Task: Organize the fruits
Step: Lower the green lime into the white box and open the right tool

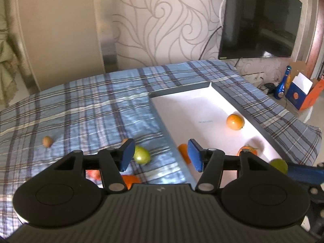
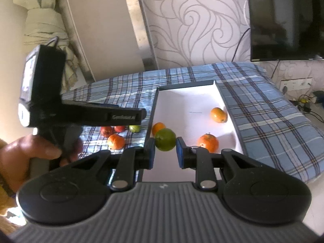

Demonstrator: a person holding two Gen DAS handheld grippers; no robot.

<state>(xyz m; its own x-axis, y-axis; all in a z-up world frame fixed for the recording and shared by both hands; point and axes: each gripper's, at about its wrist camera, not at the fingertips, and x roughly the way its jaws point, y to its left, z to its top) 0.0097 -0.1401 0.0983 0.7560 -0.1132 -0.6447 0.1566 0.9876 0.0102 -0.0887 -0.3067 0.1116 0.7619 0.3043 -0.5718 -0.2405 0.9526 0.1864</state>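
Through your left wrist camera, your left gripper hangs above the blue plaid cloth with its blue pads spread wide and nothing between them. A green fruit lies on the cloth just beside the left pad, and a small brown fruit sits well apart to the left. Bits of orange and red fruit peek out under the gripper's linkage, too hidden to name. The white tray lies to the right on the cloth; an orange rests against its right wall, a second orange sits nearer, and a third orange shows partly behind the right pad by the tray's left wall. At the right edge, a green lime sits against a blue pad of your other tool.

Through your right wrist camera, your right gripper holds that lime between its pads, over the near end of the tray. Inside the tray you see one orange by the right wall, another close to the right pad, and a third partly behind the lime. On the cloth left of the tray lie an orange, two red fruits and the green fruit. Your left hand grips the left tool's handle at the frame's left.
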